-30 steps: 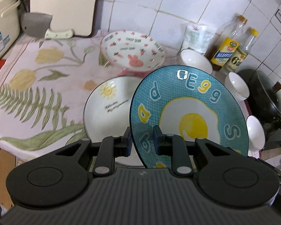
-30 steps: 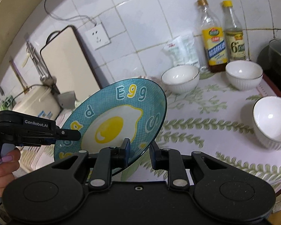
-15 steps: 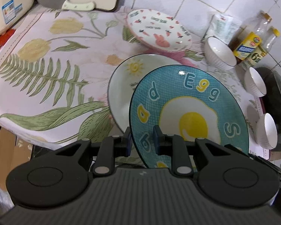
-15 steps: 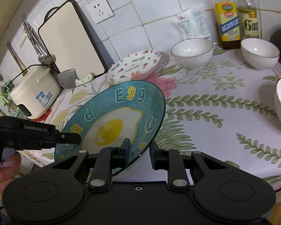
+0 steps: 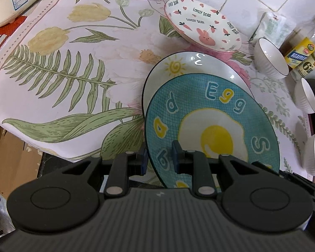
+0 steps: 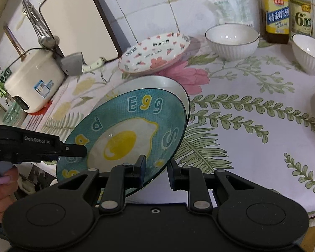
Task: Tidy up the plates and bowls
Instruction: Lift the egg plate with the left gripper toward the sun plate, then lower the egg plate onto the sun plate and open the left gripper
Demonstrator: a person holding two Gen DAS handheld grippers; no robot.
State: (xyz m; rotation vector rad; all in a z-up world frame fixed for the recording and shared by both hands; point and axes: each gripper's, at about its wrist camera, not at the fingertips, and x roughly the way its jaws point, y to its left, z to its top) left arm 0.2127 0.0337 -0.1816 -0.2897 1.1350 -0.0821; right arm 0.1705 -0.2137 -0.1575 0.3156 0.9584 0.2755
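both grippers grip the one teal plate by its rim: left gripper has narrow jaws clamped on the near-left edge, right gripper has narrow jaws clamped on the near-right edge. the plate is tilted, near edge high, far edge low over the white sun plate lying on the counter just behind it. likely step: stacking teal on white.

risks, judged:
- far rim strikes the white plate first at this tilt, so chipping or a skid off-centre.
- two thin-edge grips on glazed ceramic; if one lets go before the other, the plate pivots and drops.
- both plates sit close to the counter's front edge, so a nudge could push the white one over.
- beyond the white plate, the pink plate sits propped up at a tilt; a bump could unseat it.

readable text: "egg", "p", "s" on the teal plate; "genrobot.ai" on the left gripper's arm in the right view; "lovely bear" on the pink plate; "6°" on a far bottle, beside it a bottle with a chinese label. rice cooker sticker too small to read.
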